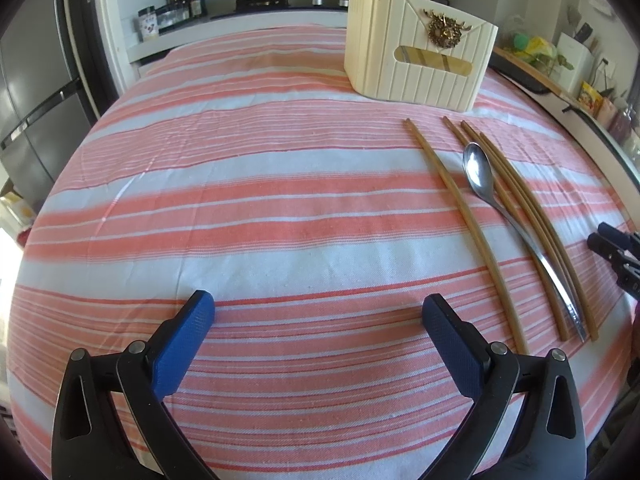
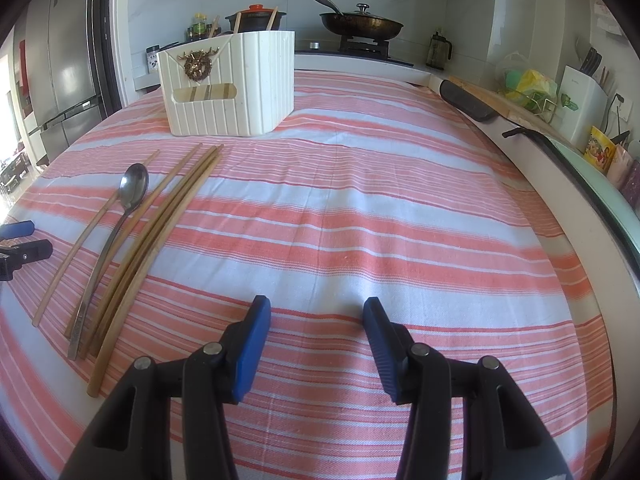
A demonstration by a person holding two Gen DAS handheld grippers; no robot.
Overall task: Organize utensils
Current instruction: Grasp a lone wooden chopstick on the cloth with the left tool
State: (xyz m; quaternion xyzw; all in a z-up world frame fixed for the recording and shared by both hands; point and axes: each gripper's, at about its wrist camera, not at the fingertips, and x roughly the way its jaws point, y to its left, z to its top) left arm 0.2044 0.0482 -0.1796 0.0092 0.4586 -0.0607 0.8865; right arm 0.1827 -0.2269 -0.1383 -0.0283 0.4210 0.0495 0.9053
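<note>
Four wooden chopsticks [image 2: 132,248] and one metal spoon [image 2: 120,224] lie loose in a rough bundle on the striped cloth [image 2: 360,220] covering the bench, ahead and to the left of the right gripper [image 2: 316,328], ahead and to the right of the left gripper [image 1: 318,320]. Spoon bowl faces up, far end; its handle runs between the chopsticks, touching at least one. One chopstick lies slightly apart on the side nearer the left gripper. Cream ribbed utensil holder [image 1: 416,52] stands upright beyond the bundle's far ends, a few chopsticks already sticking out of its top. Left gripper: jaws spread wide, nothing between the pads, above bare cloth. Right gripper: jaws partly spread, nothing between them, also over bare cloth. Stove with a lidded pan [image 2: 360,20] behind the bench.
</note>
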